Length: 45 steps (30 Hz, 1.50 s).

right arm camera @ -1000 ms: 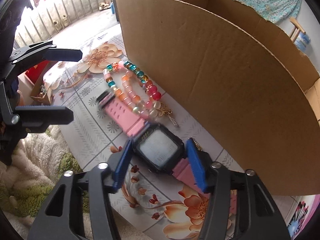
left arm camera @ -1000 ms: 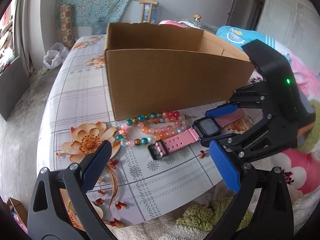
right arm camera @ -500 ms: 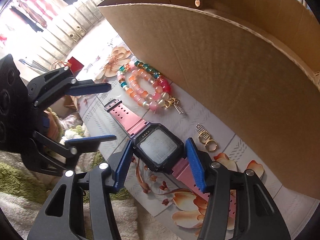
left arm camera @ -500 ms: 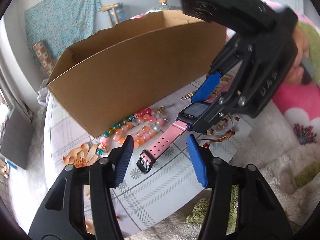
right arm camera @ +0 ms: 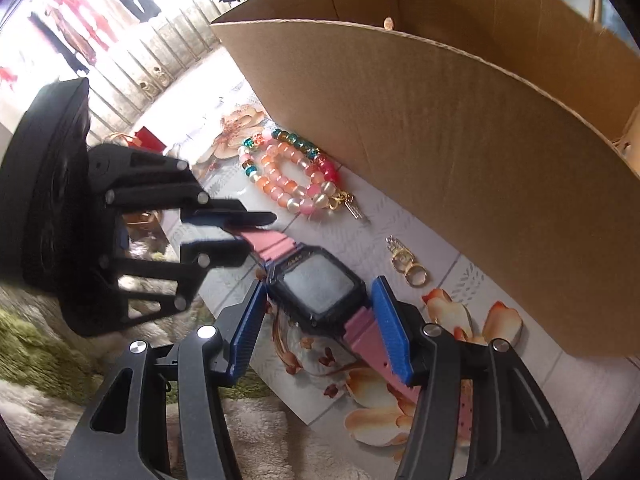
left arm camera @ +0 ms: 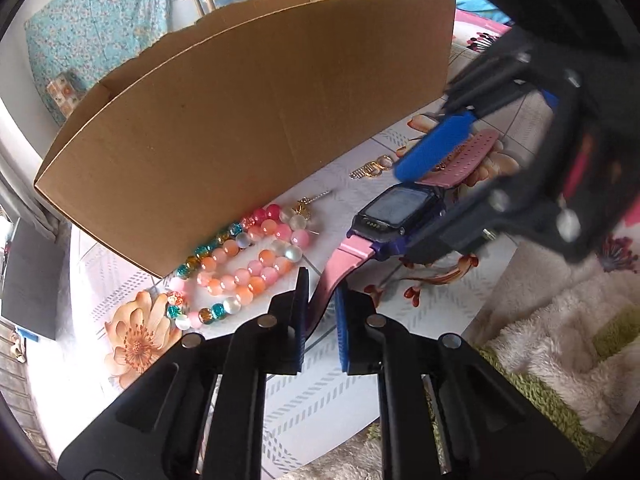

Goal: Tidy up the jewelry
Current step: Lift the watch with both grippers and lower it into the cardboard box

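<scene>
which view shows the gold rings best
The right wrist view: the gold rings lie unobstructed on the tablecloth between the watch and the cardboard box. In the left wrist view they are farther off, smaller, with the right gripper's blue pad crowding them.

Floral tablecloth (left arm camera: 132, 336), fluffy green-white blanket (left arm camera: 560, 344), turquoise floral cloth (left arm camera: 100, 20)

Matt corrugated cardboard box (left arm camera: 248, 112); glossy glass-like beads (left arm camera: 244, 264); smooth pink rubbery watch strap (right arm camera: 272, 242); shiny gold-metal rings (right arm camera: 410, 268).
</scene>
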Tool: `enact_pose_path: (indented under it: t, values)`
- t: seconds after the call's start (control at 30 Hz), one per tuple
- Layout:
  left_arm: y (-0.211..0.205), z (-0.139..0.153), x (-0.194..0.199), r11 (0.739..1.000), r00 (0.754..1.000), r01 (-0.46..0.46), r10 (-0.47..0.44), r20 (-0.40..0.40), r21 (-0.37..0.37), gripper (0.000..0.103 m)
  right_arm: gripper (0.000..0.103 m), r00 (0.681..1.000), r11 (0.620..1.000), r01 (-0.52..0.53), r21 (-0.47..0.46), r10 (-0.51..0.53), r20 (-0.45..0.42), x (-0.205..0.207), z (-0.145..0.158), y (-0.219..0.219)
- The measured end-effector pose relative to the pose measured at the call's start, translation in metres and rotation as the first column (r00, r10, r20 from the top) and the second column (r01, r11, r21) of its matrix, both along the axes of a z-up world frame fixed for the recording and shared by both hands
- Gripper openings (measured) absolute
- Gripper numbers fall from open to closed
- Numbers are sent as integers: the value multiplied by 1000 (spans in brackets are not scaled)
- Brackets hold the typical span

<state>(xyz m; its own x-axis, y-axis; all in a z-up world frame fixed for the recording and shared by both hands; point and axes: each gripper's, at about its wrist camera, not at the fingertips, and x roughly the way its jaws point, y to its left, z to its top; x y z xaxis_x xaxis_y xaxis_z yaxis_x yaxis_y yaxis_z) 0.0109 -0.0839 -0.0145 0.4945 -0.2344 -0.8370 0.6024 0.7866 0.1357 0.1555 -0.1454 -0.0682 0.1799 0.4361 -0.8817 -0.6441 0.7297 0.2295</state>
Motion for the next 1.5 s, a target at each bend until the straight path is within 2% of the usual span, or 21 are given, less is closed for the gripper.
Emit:
enact_pose_path:
  t: [0.2, 0.3, 0.37, 0.43, 0.53, 0.6, 0.67, 0.77, 0.87, 0.9, 0.93, 1.0, 1.03, 1.1, 1.13, 1.17, 1.23, 1.3, 1.37, 1.47, 1.5]
  values:
    - [18, 11, 31, 999, 998, -6, 4, -60, -31, 11, 53, 987, 992, 89, -89, -76, 141, -22, -4, -12]
    - [22, 12, 37, 1000, 998, -1, 0, -57, -20, 11, 36, 967, 977, 164, -134, -132, 220, -25, -5, -18]
    - [16, 10, 35, 1000, 999, 0, 0, -40, -5, 10, 16, 949, 969, 203, -142, -159, 271, -39, -6, -14]
    - [11, 10, 32, 1000, 1000, -2, 2, -15, 8, 7, 11, 926, 961, 229, -157, -165, 338, -50, -5, -9]
    - [8, 18, 21, 1000, 999, -8, 8, 40, -2, 2, 6, 862, 943, 267, -200, -141, 487, -68, 2, 1]
    - [10, 31, 16, 1000, 995, -20, 21, 99, -7, 2, 5, 792, 929, 300, -218, -115, 600, -82, 12, 8]
    - [15, 46, 12, 999, 989, -34, 37, 146, -26, 2, 5, 733, 923, 324, -206, -107, 671, -90, 25, 12]
    - [25, 79, 8, 996, 971, -50, 65, 228, -70, 2, 5, 656, 921, 349, -171, -110, 747, -96, 49, 20]
    - [33, 116, 7, 992, 946, -41, 78, 315, -120, 2, 4, 573, 926, 359, -116, -120, 810, -97, 89, 20]
    - [36, 128, 9, 991, 939, -36, 78, 336, -129, 2, 4, 566, 929, 358, -99, -131, 814, -92, 99, 22]
    - [38, 142, 17, 988, 938, -28, 78, 338, -150, 2, 4, 574, 932, 353, -81, -148, 805, -83, 111, 22]
    - [40, 158, 39, 983, 955, -26, 79, 287, -184, 2, 4, 635, 941, 334, -54, -183, 750, -57, 134, 17]
    - [41, 162, 53, 981, 966, -33, 80, 247, -189, 2, 4, 673, 946, 322, -45, -195, 714, -40, 141, 18]
    - [40, 168, 89, 979, 984, -61, 91, 152, -192, 2, 4, 789, 958, 285, -39, -212, 577, 10, 148, 13]
    - [39, 168, 110, 979, 991, -62, 84, 103, -196, 2, 4, 823, 961, 273, -45, -209, 529, 24, 150, 9]
    - [40, 167, 128, 980, 994, -67, 82, 72, -189, 2, 4, 871, 965, 257, -60, -204, 446, 52, 147, 5]
    - [36, 155, 166, 986, 997, -75, 74, -12, -150, 2, 4, 924, 966, 244, -88, -204, 323, 89, 137, -1]
    - [26, 137, 204, 990, 990, -84, 70, -119, -112, 2, 4, 956, 964, 227, -137, -193, 220, 120, 120, 2]
    - [18, 115, 227, 995, 983, -79, 69, -172, -53, 2, 4, 978, 963, 190, -192, -168, 125, 151, 105, 6]
    - [11, 87, 255, 997, 959, -70, 70, -275, 12, 2, 4, 989, 958, 119, -260, -137, -52, 188, 72, 14]
    - [10, 78, 265, 997, 944, -72, 76, -321, 24, 3, 4, 988, 956, 108, -273, -134, -77, 193, 63, 16]
